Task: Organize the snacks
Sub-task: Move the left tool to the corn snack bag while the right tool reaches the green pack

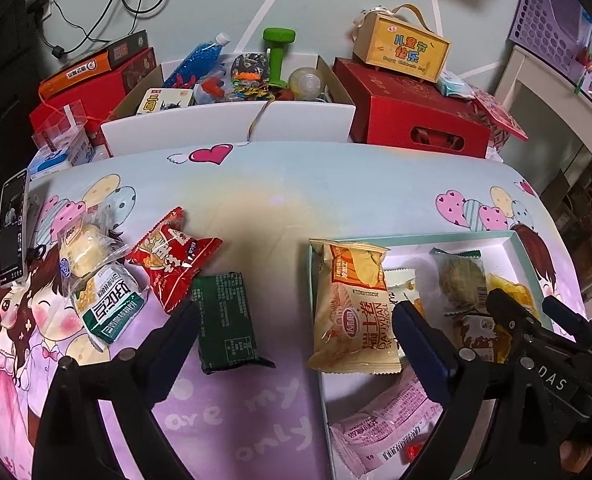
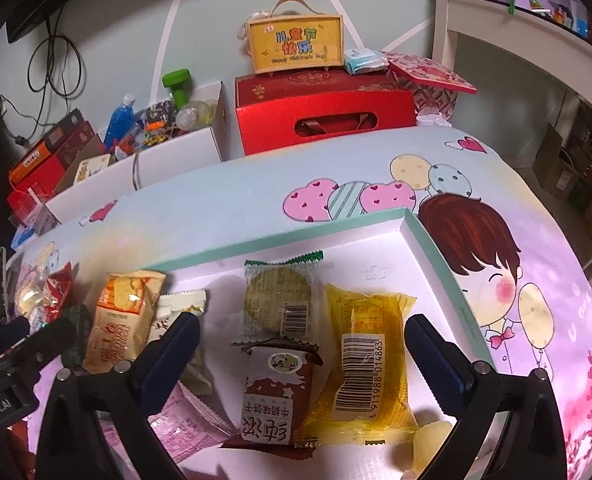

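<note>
Your left gripper (image 1: 296,320) is wide, empty, above dark green packet (image 1: 225,320) and swiss roll pack (image 1: 352,312). Right gripper (image 2: 302,340) is wide, empty, over tray (image 2: 436,248) w/ yellow packet (image 2: 364,364).

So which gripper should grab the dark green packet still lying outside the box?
Left. The left gripper is open, and the dark green packet lies on the cloth just ahead between its jaws. The right gripper is open over snacks already in the white box, farther from that packet.
</note>
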`<control>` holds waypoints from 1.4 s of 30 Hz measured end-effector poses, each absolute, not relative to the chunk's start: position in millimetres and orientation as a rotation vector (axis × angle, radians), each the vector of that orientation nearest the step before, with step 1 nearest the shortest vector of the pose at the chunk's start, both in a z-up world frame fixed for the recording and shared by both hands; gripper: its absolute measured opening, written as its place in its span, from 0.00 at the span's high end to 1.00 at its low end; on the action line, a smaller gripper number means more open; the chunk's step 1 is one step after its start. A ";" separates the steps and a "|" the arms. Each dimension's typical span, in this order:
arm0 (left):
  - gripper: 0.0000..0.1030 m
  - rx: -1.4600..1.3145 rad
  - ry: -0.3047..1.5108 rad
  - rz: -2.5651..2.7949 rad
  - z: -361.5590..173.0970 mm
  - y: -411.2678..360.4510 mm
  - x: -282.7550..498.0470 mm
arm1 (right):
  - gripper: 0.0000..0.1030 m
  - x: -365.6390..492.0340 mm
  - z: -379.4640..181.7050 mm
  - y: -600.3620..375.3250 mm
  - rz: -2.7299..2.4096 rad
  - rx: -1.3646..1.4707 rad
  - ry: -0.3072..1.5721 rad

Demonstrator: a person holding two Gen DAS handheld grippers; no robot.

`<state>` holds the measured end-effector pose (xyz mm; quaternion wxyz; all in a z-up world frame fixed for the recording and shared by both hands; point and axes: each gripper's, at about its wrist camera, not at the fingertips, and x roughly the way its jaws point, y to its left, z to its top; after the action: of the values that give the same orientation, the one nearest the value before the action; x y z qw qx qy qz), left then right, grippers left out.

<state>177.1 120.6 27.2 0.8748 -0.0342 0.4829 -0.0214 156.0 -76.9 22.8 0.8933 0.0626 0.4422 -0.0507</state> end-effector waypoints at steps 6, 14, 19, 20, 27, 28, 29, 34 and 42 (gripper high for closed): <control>0.06 -0.070 1.007 -0.042 34.9 126.7 173.9 | 0.00 151.0 37.6 -71.4 -0.077 0.177 0.879; 0.06 -0.091 0.998 0.024 42.7 166.1 162.8 | 0.00 149.9 36.6 -39.6 0.003 0.156 0.896; 0.06 -0.170 1.003 0.133 39.5 218.1 152.1 | 0.00 148.1 34.8 -10.9 0.073 0.122 0.903; 0.06 -0.186 1.005 0.152 38.0 227.1 150.1 | 0.00 147.9 34.6 -5.9 0.086 0.118 0.903; 0.06 -0.322 1.010 0.281 26.4 291.6 130.4 | 0.00 144.3 35.4 35.4 0.190 0.096 0.885; 0.06 -0.336 1.010 0.292 25.5 297.2 128.5 | 0.00 143.8 35.2 40.4 0.202 0.092 0.883; 0.06 -0.352 1.008 0.302 24.7 303.1 126.4 | 0.00 143.5 34.8 45.1 0.214 0.087 0.882; 0.06 -0.429 1.000 0.299 17.6 317.1 126.9 | 0.00 140.8 33.6 68.1 0.258 0.054 0.867; 0.06 -0.474 1.026 0.230 -1.9 313.8 154.0 | 0.14 145.3 23.5 106.9 0.327 -0.028 0.866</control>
<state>154.0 313.8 -1.9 0.8382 -0.2243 0.4851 0.1088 145.3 106.9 23.5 0.8948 -0.0136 0.4176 0.1575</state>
